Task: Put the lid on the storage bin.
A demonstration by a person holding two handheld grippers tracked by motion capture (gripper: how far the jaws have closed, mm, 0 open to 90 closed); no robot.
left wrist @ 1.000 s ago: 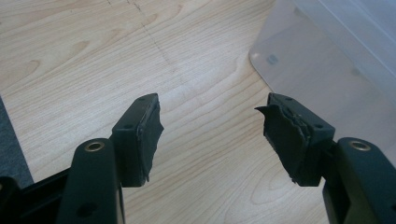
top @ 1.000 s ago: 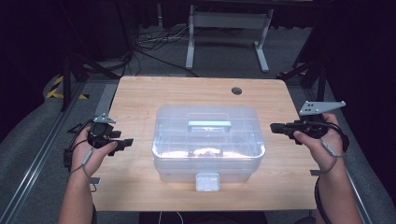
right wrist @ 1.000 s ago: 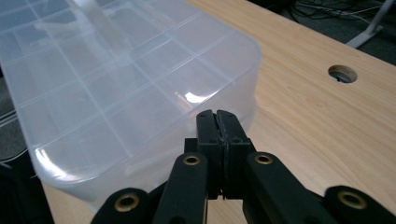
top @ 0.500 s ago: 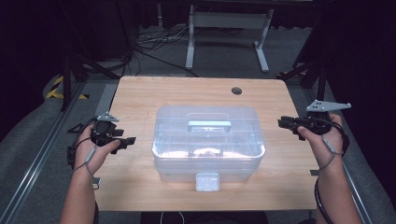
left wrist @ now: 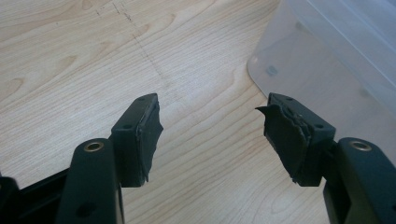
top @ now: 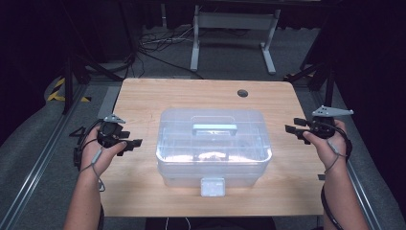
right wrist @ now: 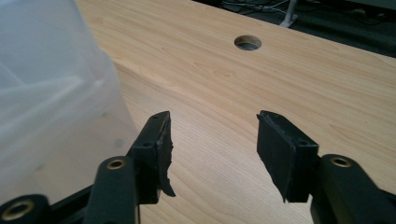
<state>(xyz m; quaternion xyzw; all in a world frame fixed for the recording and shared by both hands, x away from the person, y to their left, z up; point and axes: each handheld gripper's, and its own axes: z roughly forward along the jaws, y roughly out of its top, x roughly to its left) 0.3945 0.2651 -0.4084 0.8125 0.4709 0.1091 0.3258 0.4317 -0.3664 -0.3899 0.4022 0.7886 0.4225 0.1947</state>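
A clear plastic box point(top: 214, 146) with a closed lid, a pale handle point(top: 215, 128) on top and a front latch point(top: 213, 186) stands in the middle of the wooden table point(top: 143, 100). My left gripper point(top: 135, 143) hovers at the box's left side, open, with nothing between its jaws; the box's rounded corner point(left wrist: 327, 51) lies just ahead of it. My right gripper point(top: 293, 125) is off the box's right end, and its jaws have just been opening with nothing between them. The box wall point(right wrist: 51, 93) fills the left of the right gripper view.
A round cable hole point(top: 242, 93) sits in the table near its far edge, right of centre, and in the right gripper view this hole point(right wrist: 247, 43) lies ahead. Beyond the table stand a white metal frame point(top: 232, 28) and floor cables point(top: 158, 43).
My right gripper has dropped and moved outward to the right, and its jaws have spread apart. The left hand has shifted only slightly.
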